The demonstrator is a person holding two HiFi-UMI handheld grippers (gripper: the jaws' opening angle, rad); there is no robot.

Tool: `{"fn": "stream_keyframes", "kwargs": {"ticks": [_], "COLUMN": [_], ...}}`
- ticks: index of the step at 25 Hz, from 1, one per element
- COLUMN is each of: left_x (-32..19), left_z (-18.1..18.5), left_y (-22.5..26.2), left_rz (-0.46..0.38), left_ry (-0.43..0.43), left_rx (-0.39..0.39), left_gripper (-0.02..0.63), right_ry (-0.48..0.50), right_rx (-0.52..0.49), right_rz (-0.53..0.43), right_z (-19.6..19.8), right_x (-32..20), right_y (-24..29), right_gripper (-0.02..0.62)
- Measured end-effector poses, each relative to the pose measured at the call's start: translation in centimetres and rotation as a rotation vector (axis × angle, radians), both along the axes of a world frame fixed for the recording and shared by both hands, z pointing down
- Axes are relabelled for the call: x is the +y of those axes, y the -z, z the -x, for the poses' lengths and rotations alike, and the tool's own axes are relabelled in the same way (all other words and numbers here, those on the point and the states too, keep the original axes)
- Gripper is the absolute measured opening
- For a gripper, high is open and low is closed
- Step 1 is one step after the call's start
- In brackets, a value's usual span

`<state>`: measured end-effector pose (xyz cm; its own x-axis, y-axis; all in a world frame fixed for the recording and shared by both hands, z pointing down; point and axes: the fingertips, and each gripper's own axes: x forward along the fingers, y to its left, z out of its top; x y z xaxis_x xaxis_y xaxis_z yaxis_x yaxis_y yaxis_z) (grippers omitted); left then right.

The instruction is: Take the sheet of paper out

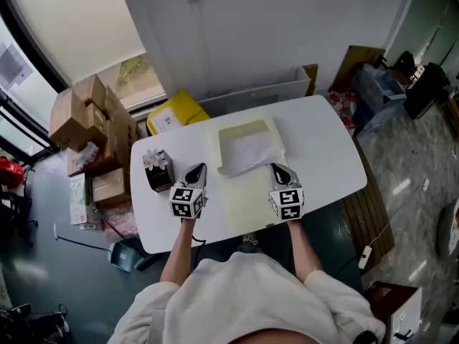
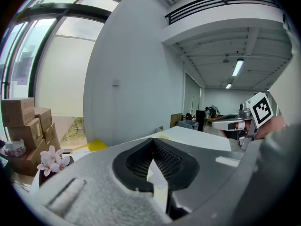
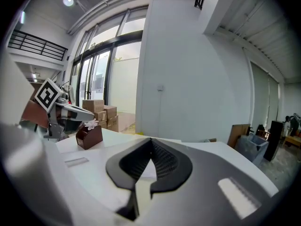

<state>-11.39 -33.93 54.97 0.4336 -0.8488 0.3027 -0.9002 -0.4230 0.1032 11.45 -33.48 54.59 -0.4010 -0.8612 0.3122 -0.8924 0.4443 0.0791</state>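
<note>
A pale yellow folder (image 1: 247, 196) lies flat in the middle of the white table (image 1: 323, 156). A white sheet of paper (image 1: 247, 153) rests on its far half, slightly rumpled. My left gripper (image 1: 197, 170) hovers just left of the folder, its jaws shut and nothing between them. My right gripper (image 1: 278, 169) is at the folder's right edge, near the sheet's corner, and is also shut. In the left gripper view my left gripper (image 2: 151, 163) shows closed pads, with the right gripper (image 2: 230, 122) off to the right. The right gripper view shows the right gripper (image 3: 150, 163) with pads closed.
A small brown box with a pink flower (image 1: 158, 169) stands on the table left of my left gripper. Stacked cardboard boxes (image 1: 86, 120) and a yellow package (image 1: 176, 113) sit on the floor beyond the table's left side. A wooden bench (image 1: 366, 206) runs along the right.
</note>
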Motion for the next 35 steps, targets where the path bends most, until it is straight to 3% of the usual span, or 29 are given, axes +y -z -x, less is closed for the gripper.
{"fn": "stream_keyframes", "kwargs": {"ticks": [7,14,23,35], "left_x": [-5.6,-8.3,-10.0,-10.1], "left_z": [1.2,1.6,1.7,-0.1], "left_y": [-0.6,-2.3,-5.4,-10.2], "left_rz": [0.017,0.05,0.107,0.191], "left_ry": [0.082,0.118,0.105,-0.017], "left_rx": [-0.009,-0.02,-0.009,0.041], "left_gripper": [0.0,0.0,0.0,0.001], "right_ry": [0.073,0.118,0.125,0.043], "right_rx": [-0.005,0.014,0.05,0.133], "right_rz": [0.013,0.059,0.152,0.296], "right_z": [1.1,1.8,2.3,1.5], "right_x": [-7.8,-11.7,-12.0,-8.6], "right_y": [-0.5,-3.0,-7.5,-13.3], "right_gripper": [0.002,0.002,0.002,0.002]}}
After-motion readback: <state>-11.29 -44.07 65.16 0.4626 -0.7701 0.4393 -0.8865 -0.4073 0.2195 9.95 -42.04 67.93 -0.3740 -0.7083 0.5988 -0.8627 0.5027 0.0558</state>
